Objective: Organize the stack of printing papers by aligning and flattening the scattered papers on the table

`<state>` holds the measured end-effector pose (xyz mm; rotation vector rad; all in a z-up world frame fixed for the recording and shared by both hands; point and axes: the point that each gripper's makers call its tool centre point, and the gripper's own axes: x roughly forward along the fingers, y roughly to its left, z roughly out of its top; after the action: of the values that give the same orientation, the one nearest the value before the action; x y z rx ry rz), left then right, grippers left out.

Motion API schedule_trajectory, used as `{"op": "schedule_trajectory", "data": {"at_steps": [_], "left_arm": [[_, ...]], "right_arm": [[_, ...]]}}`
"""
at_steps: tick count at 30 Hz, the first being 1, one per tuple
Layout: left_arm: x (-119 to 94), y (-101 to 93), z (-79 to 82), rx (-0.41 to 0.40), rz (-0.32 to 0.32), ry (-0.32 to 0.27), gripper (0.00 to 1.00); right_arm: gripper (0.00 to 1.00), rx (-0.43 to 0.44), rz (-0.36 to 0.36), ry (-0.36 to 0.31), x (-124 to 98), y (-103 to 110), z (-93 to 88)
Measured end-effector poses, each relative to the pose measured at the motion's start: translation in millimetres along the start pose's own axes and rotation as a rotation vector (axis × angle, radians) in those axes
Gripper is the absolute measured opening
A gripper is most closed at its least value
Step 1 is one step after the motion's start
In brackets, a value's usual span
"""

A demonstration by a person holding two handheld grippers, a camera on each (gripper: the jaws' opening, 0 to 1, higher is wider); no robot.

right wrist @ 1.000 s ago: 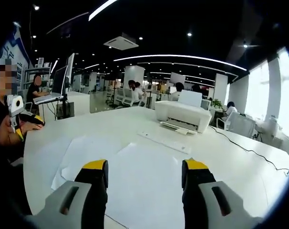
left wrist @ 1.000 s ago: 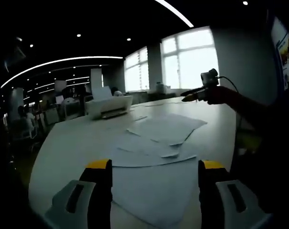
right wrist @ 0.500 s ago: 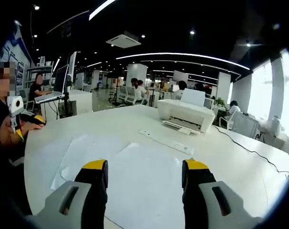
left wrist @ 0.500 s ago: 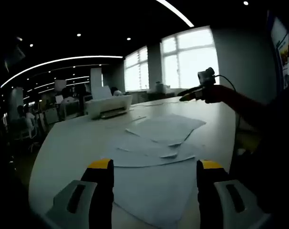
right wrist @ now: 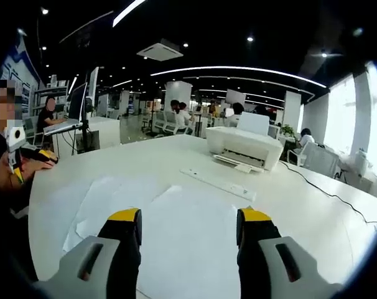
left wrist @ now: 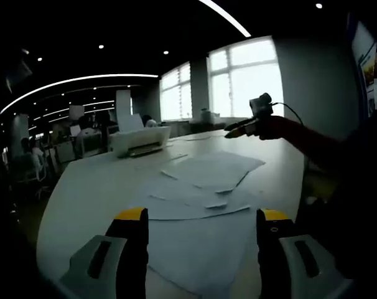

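Left claw [left wrist: 201, 227] sits low over the near edge of the white counter [left wrist: 95, 180], jaws spread wide with nothing between them but paper underneath. Papers [left wrist: 204, 187] are fanned out loosely right ahead of it, several overlapping sheets at odd angles, none squared up, the closest one running under the jaws.

Right claw [right wrist: 188, 227] is also spread apart and empty, hovering above the same sheets [right wrist: 176, 224] from the other side of the counter. You can spot it in the left gripper view too, held up in the air [left wrist: 241, 126] over the far end of the papers, a cable trailing off it.

Other stuff around: a white printer [right wrist: 244, 146] sits further back on the counter, well apart from the papers, with a long power strip [right wrist: 218, 182] lying between it and the sheets. A cord [right wrist: 328, 193] snakes across the counter off to the right of the printer. Nothing sits on top of the papers themselves. Background is an open office, people at desks [right wrist: 176, 118] and big bright windows [left wrist: 247, 78].
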<state>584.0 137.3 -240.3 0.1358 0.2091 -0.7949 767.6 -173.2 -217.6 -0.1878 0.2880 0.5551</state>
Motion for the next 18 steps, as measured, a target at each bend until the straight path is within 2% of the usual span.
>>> {"op": "schedule_trajectory", "data": {"at_steps": [3, 8, 11, 18], "left_arm": [[0, -1.5, -2.4, -0.006, -0.002, 0.001, 0.70], [2, -2.7, -13.6, -0.015, -0.005, 0.018, 0.70], [2, -2.3, -15.2, -0.026, -0.006, 0.018, 0.70], [3, 9.6, -19.0, -0.034, -0.001, 0.023, 0.70]], "right_arm": [[0.57, -0.001, 0.000, 0.000, -1, -2, -0.7], [0.56, 0.003, -0.004, 0.011, 5, -5, -4.4], [0.56, 0.006, -0.002, 0.011, 8, -5, -5.4], [0.55, 0.003, 0.006, 0.024, 18, -4, -14.8]]}}
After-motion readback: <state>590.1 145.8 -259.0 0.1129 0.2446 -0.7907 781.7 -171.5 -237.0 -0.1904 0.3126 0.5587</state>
